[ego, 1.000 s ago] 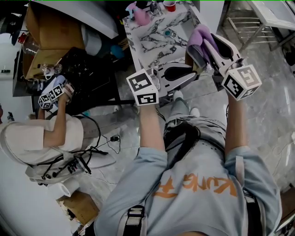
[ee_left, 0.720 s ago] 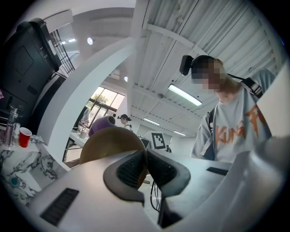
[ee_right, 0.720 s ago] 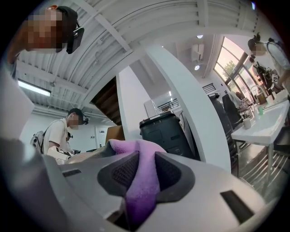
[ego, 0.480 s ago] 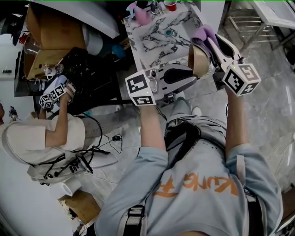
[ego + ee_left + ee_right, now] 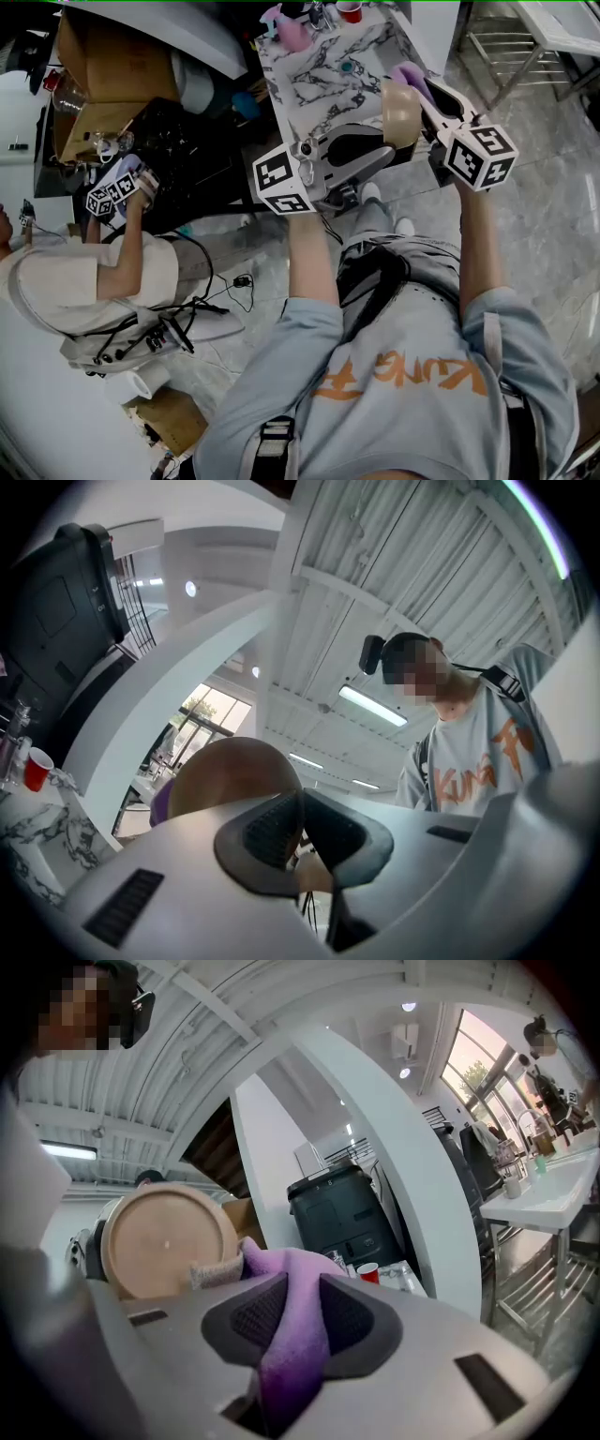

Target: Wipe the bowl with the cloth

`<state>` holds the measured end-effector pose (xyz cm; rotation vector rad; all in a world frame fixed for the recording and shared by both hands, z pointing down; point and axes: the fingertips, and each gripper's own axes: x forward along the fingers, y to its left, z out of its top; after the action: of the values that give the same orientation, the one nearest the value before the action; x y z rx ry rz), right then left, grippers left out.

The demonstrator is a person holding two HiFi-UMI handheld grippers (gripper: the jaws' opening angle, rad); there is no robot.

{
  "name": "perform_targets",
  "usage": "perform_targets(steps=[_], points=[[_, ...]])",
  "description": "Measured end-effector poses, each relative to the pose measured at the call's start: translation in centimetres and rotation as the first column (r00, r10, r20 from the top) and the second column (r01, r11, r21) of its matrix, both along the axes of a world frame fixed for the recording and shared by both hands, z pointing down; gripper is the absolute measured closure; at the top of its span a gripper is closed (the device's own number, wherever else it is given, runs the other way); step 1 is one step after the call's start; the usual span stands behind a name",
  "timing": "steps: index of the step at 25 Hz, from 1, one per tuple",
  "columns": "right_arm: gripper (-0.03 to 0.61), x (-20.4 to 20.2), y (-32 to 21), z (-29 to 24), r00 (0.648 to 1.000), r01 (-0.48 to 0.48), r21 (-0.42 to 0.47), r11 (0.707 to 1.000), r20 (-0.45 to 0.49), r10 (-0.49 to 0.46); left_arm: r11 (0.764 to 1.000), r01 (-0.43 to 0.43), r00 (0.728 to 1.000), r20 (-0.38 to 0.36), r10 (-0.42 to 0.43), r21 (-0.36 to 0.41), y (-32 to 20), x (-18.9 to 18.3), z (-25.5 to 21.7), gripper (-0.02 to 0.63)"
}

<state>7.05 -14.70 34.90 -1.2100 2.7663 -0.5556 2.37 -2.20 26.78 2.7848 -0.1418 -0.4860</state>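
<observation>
A tan bowl is held up on edge in front of the person, above the marble table. My left gripper is shut on the bowl's rim; in the left gripper view the bowl rises just beyond the jaws. My right gripper is shut on a purple cloth, which presses against the bowl's far side. In the right gripper view the cloth bulges out between the jaws and touches the edge of the bowl, whose round underside faces the camera.
A marble-topped table lies ahead with a red cup and a pink spray bottle at its far end. A second person with a marker cube stands at the left near a cardboard box. A metal rack is at the right.
The bowl has turned so its tan face shows more in the head view. The cloth has slid further behind it, with less purple showing. Both grippers have shifted slightly.
</observation>
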Motion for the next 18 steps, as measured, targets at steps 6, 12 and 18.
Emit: perform_targets(steps=[6,12,18], points=[[0.463,-1.8,0.9,1.0,0.997,0.065,-0.016,0.998,-0.046,-0.065,0.993,0.117,0.992,-0.044,-0.118,-0.014,-1.8,-1.6,-0.9,0.583],[0.463,-3.4,2.2,1.3,0.982,0.172,-0.016,0.985,-0.072,-0.173,0.963,0.258,0.963,-0.06,-0.263,-0.081,-4.0,-3.2,-0.6,0.583],[0.463,-5.4,4.1,1.2,0.951,0.304,-0.022,0.953,-0.061,-0.304,0.919,0.349,0.925,-0.092,-0.37,-0.184,-5.7,-5.1,-0.1,0.583]])
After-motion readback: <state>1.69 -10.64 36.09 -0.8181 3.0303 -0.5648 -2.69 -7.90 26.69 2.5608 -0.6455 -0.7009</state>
